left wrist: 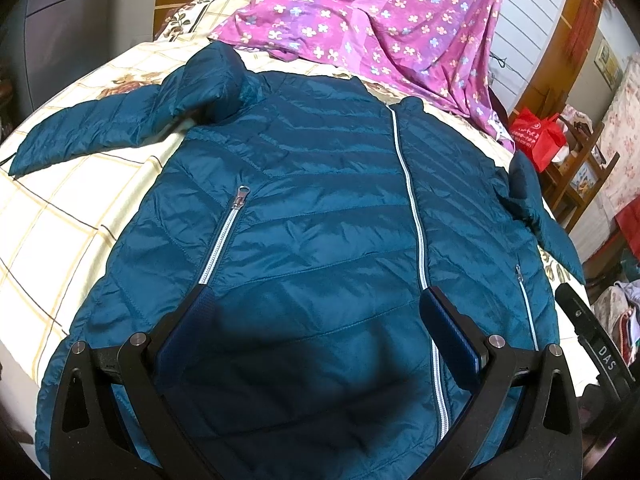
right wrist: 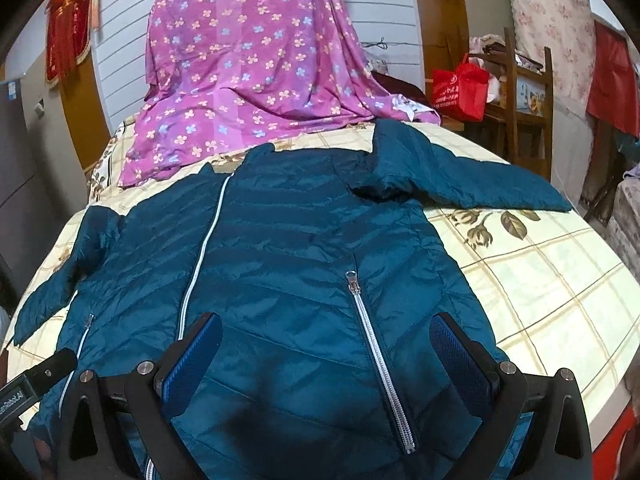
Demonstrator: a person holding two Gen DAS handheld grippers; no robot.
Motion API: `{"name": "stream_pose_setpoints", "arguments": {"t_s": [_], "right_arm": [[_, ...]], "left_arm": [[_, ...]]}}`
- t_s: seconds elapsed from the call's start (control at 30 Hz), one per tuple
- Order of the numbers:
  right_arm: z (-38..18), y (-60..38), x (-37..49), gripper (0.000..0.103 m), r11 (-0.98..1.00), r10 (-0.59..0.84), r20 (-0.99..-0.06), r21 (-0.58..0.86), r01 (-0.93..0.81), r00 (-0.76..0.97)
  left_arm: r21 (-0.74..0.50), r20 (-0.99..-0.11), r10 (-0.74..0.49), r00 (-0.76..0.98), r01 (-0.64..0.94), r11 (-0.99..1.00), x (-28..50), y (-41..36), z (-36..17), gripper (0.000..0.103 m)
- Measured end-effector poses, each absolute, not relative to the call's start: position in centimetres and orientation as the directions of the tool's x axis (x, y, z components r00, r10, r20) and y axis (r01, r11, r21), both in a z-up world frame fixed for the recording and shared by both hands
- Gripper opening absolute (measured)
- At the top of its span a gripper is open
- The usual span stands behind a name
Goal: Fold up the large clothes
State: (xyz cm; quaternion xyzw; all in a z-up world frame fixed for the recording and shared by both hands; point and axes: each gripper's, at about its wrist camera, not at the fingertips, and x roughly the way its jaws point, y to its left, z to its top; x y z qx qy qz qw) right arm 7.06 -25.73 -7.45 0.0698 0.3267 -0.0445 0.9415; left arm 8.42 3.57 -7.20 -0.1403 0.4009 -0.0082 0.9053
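A teal quilted puffer jacket [left wrist: 320,208] lies front up on a bed, zipped, sleeves spread to both sides; it also shows in the right wrist view [right wrist: 304,256]. My left gripper [left wrist: 316,300] is open and empty, hovering over the jacket's lower front, between the left pocket zip [left wrist: 224,236] and the centre zip [left wrist: 412,200]. My right gripper [right wrist: 326,328] is open and empty above the hem, its fingers either side of the right pocket zip [right wrist: 376,356]. The other gripper's body [right wrist: 32,384] shows at the lower left of the right view.
The bed has a cream checked floral sheet [left wrist: 80,200]. A purple flowered cloth [right wrist: 248,68] is draped over something at the bed's far end. A red bag [right wrist: 460,88] sits on wooden furniture [right wrist: 528,112] to the right. A slatted wall is behind.
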Motion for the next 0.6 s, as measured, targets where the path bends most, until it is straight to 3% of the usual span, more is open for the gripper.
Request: {"name": "stream_pose_setpoints", "arguments": {"t_s": [0.23,0.4,0.6], "right_arm": [[-6.1,-24.9,5.3,0.103,0.990,-0.041,-0.569,0.090,0.111,0.822],[-6.3,-24.6,5.4,0.103,0.992,-0.034,-0.578,0.078,0.096,0.815],[-6.8,-25.9,5.8,0.103,0.985,-0.002,-0.595,0.138,0.105,0.804]], "left_arm": [[-0.252,-0.727,-0.125,0.675,-0.093,0.963,8.3,3.4,-7.3,0.103],[-0.343,-0.702,-0.181,0.689,-0.105,0.933,8.6,5.7,-7.0,0.102],[-0.256,-0.705,0.002,0.709,-0.258,0.932,11.8,14.5,-5.9,0.103]]}}
